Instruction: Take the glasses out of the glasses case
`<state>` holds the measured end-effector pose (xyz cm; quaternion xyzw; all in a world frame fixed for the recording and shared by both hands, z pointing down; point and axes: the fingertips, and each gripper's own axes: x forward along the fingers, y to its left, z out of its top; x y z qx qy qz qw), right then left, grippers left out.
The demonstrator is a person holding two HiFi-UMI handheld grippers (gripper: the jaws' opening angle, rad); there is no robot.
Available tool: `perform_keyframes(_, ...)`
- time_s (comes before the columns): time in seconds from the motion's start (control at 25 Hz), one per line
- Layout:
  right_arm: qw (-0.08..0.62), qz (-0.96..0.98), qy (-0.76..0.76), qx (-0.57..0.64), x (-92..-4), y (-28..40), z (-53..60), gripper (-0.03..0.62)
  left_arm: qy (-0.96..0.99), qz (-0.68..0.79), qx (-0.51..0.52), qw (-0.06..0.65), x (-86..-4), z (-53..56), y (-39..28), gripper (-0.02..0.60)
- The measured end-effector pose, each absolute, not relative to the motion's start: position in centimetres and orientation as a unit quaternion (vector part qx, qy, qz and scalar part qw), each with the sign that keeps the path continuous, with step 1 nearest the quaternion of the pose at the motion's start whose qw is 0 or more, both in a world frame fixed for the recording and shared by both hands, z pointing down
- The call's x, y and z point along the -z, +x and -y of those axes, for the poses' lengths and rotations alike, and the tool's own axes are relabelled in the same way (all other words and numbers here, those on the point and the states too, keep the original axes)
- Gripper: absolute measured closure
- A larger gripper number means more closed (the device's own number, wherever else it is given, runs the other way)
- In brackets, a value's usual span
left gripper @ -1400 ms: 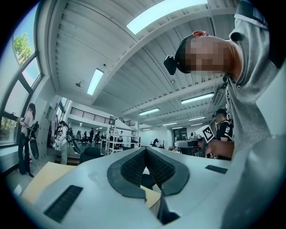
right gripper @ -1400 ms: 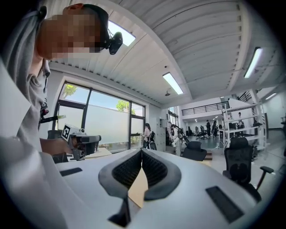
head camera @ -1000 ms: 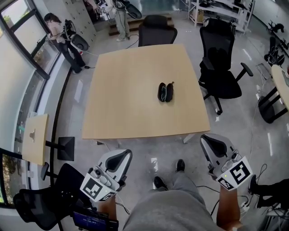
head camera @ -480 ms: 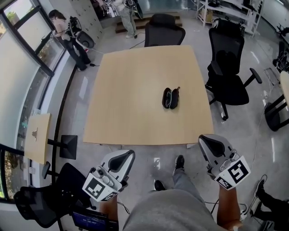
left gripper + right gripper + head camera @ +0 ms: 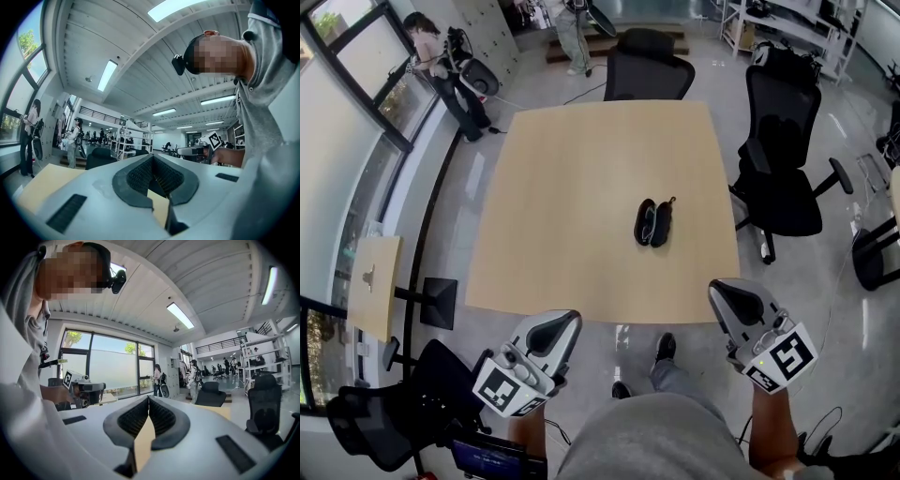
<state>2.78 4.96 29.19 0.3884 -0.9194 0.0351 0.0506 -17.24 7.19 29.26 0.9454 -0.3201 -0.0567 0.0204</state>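
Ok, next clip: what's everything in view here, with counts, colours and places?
table: one, light wood, mid-floor.
glasses case: one, black, apparently lying open on the table, right of centre; contents too small to tell.
office chairs: at least three, black; one at the table's far side, one at its right, one at lower left.
side stand: one, light wood top, by the left window.
other people: two, standing at the far end of the room.
shelving: white, far right.
legs: grey trousers, black shoes, near the table's near edge.
left claw: white, shut, empty.
right claw: white, shut, empty.
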Motion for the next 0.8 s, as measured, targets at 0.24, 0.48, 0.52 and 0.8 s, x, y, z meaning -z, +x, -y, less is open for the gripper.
perform_keyframes(0.24, 0.053, 0.926, 0.373, -0.04, -29.2, 4.8, -0.4, 0.585, 0.944, 0.325, 0.057, 0.024, -29.3, -2.4, -14.0, 0.575)
perform_keyframes(0.48, 0.058, 0.933, 0.353, -0.039, -29.1, 6.9, 3.7, 0.585, 0.942, 0.33, 0.062, 0.02, -28.9, 1.8, -10.5, 0.575)
perform_keyframes(0.52, 0.058, 0.934, 0.35, -0.038, -29.0, 7.2, 4.3, 0.585, 0.941, 0.332, 0.063, 0.019, -28.8, 2.4, -9.9, 0.575)
perform_keyframes(0.8, 0.06, 0.942, 0.329, -0.032, -28.6, 8.8, 7.0, 0.585, 0.939, 0.339, 0.064, 0.01, -28.3, 4.9, -7.0, 0.575)
